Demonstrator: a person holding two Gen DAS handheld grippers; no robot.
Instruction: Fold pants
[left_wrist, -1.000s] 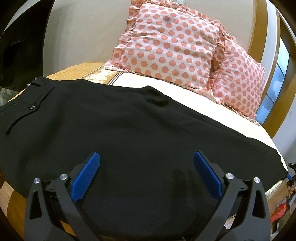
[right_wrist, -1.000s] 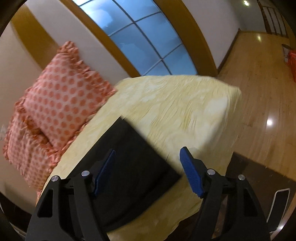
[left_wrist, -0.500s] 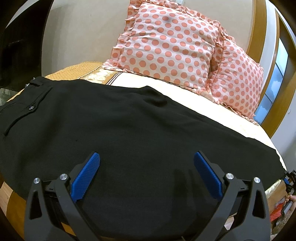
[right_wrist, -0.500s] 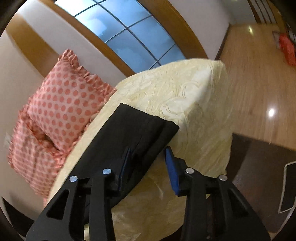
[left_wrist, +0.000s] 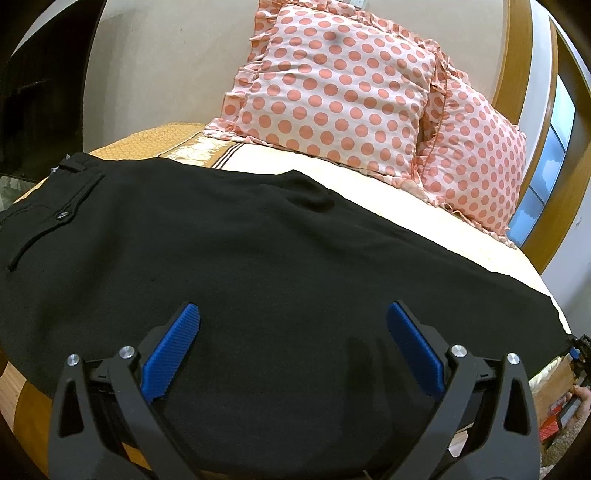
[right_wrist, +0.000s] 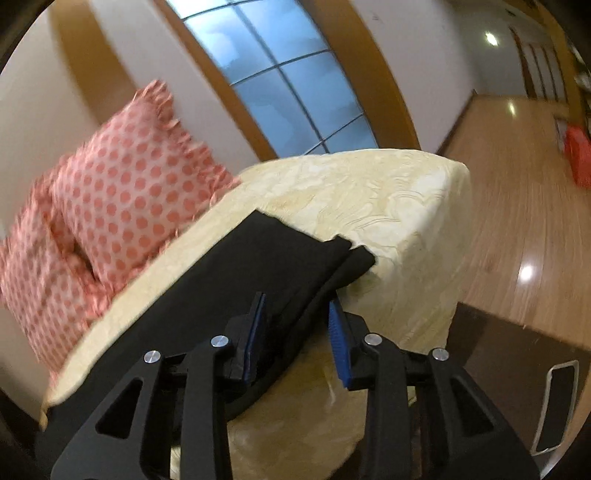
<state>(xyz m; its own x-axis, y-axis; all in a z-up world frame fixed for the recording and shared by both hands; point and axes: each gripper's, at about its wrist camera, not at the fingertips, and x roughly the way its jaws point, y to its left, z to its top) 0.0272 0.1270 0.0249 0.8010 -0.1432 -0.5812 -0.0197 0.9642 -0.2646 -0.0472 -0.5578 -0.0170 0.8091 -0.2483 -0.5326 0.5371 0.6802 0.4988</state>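
right claw (right_wrist: 297, 312) narrowed around pants (right_wrist: 258, 280) hem, seemingly gripping; left claw (left_wrist: 293, 325) spread; yellow bedspread (right_wrist: 388, 206), wood floor (right_wrist: 517, 206).

The pants (left_wrist: 266, 258) lie flat across the bed (left_wrist: 369, 177), waistband end at the left of the left wrist view, leg ends running off to the right. Behind them, two pillows (left_wrist: 332, 88) lean side by side against the wall at the head of the bed. In the right wrist view the leg ends rest near the bed's corner, with the window (right_wrist: 280, 81) behind the bed and the floor (right_wrist: 517, 206) to the right.
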